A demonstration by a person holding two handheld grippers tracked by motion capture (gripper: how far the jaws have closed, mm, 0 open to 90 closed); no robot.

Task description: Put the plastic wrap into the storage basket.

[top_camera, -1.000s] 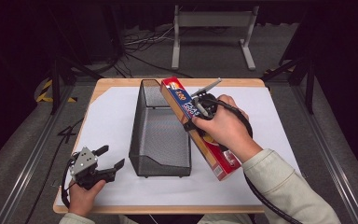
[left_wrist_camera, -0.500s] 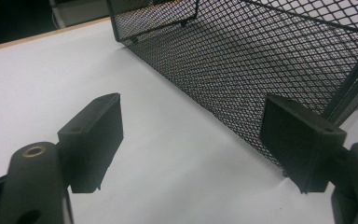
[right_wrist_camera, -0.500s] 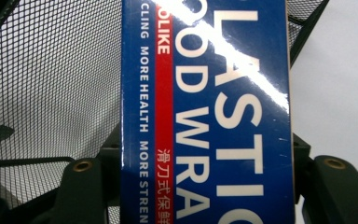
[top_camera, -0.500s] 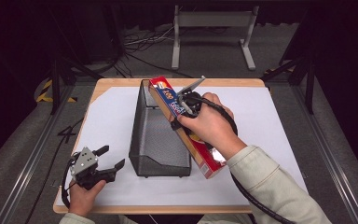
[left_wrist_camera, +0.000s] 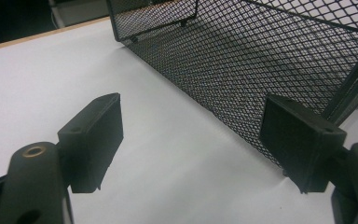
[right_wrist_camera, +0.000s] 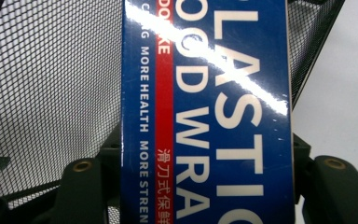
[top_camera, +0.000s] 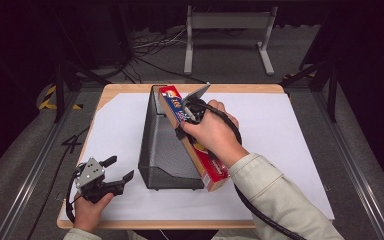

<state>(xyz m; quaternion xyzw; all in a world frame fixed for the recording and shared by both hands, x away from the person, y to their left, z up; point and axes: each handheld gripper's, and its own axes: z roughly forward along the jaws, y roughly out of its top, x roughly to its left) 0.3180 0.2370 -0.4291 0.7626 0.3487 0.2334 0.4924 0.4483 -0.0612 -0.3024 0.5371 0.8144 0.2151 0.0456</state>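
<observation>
Blue wrap box point(top_camera: 192, 142) pinched in right gripper point(top_camera: 187, 116) jaws, shifted left onto mesh basket point(top_camera: 166, 150) rim, left gripper point(top_camera: 111, 172) jaws spread

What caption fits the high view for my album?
Right hand-held gripper holds long red-and-blue plastic wrap box against black mesh basket.

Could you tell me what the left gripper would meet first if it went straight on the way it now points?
Most likely the long side wall of the black mesh basket: the open left gripper points across bare white paper at it, though depth is hard to judge.
</observation>
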